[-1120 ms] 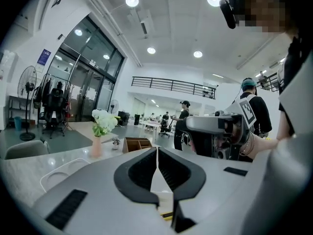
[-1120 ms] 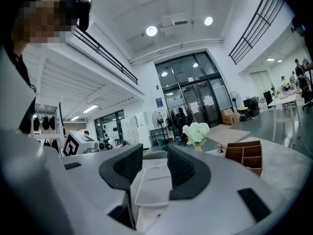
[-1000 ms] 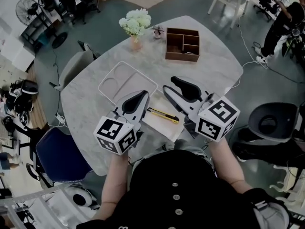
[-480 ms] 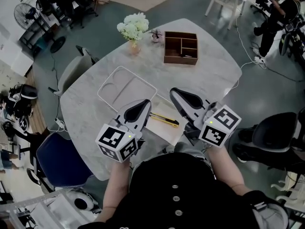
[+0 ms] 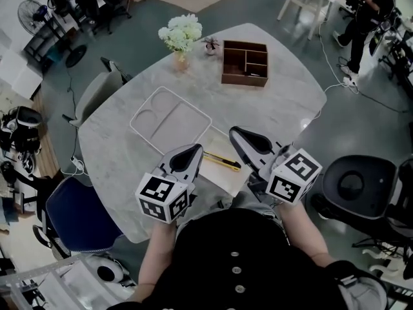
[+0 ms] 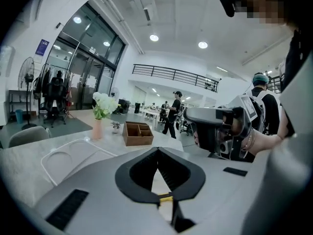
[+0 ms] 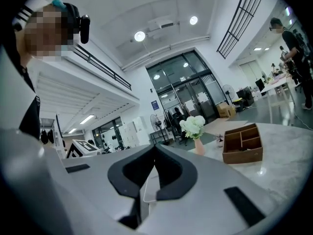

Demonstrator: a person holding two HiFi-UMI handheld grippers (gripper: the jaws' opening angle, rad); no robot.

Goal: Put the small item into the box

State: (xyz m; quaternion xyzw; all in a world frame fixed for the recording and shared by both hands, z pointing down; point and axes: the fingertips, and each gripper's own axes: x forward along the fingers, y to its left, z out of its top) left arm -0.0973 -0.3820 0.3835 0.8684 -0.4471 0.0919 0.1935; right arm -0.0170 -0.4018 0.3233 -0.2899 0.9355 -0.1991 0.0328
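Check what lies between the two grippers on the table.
The yellow utility knife, lying on a white sheet on the table. The head view shows it between the left gripper and the right gripper.

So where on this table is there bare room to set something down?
Bare marble lies between the white tray and the wooden box, and along the table's right side. The near edge is crowded: the left gripper and right gripper flank the yellow knife.
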